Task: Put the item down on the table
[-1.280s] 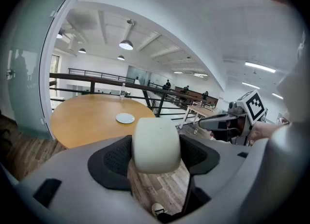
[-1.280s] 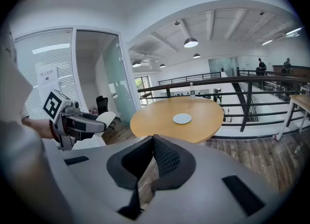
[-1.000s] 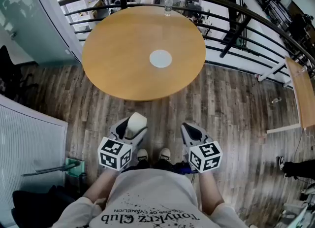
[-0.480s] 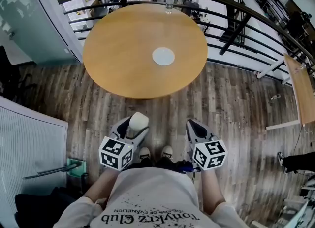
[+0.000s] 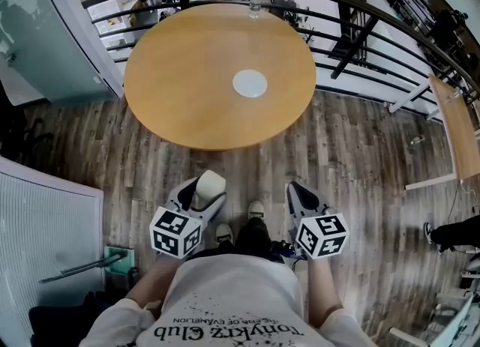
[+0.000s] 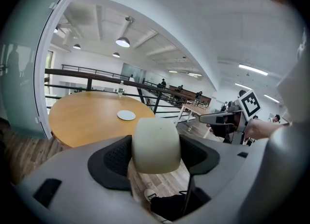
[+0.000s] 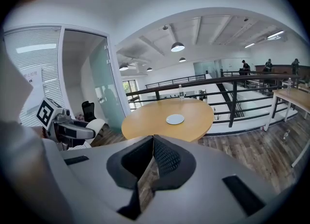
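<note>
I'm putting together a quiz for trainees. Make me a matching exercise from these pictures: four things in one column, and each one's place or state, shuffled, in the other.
Things
1. cream item
2. white disc
3. clear bottle
4. right tool

Places or states
A. standing at the far edge of the table
B. jaws together, nothing held
C. clamped in the left tool, above the floor
D. lying flat near the table's middle

Pairs: 1-C, 2-D, 3-A, 4-B
</note>
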`<control>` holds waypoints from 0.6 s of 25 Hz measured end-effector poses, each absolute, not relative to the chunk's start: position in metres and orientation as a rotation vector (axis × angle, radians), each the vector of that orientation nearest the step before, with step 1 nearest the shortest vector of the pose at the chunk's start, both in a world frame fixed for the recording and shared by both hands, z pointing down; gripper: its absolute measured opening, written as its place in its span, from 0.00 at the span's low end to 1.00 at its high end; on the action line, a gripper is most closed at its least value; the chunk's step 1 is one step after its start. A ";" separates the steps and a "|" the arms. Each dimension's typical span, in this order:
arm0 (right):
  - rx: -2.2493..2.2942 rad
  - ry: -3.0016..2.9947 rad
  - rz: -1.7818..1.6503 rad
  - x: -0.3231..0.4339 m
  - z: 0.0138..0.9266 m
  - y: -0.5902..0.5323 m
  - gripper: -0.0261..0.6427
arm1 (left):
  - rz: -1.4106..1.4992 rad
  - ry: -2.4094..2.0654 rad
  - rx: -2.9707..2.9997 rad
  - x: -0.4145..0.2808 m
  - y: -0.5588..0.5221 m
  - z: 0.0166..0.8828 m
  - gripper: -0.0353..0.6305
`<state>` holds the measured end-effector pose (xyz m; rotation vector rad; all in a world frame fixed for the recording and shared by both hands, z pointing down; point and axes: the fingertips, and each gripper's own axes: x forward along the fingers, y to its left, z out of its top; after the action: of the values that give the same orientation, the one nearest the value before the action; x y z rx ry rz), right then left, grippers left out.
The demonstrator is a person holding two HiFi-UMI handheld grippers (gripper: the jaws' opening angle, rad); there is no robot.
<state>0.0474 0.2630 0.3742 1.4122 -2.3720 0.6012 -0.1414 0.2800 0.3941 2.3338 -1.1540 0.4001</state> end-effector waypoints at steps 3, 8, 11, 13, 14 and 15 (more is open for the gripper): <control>1.413 -2.376 0.609 0.052 0.383 0.257 0.08 | 0.400 -1.152 2.344 -0.136 0.273 0.398 0.53; 1.383 -2.389 0.613 0.062 0.401 0.230 0.08 | 0.386 -1.183 2.346 -0.126 0.246 0.405 0.53; 1.361 -2.406 0.605 0.066 0.405 0.195 0.08 | 0.385 -1.193 2.333 -0.119 0.218 0.413 0.53; 1.344 -2.419 0.596 0.071 0.405 0.169 0.08 | 0.384 -1.200 2.328 -0.112 0.197 0.415 0.53; 1.338 -2.423 0.592 0.074 0.405 0.157 0.08 | 0.382 -1.206 2.329 -0.109 0.186 0.415 0.53; 1.333 -2.426 0.588 0.077 0.405 0.145 0.08 | 0.380 -1.212 2.330 -0.106 0.175 0.415 0.53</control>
<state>0.0767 0.1448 0.4049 1.3335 -2.4258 0.5876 -0.1058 0.1755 0.4147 2.3297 -1.2117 0.3799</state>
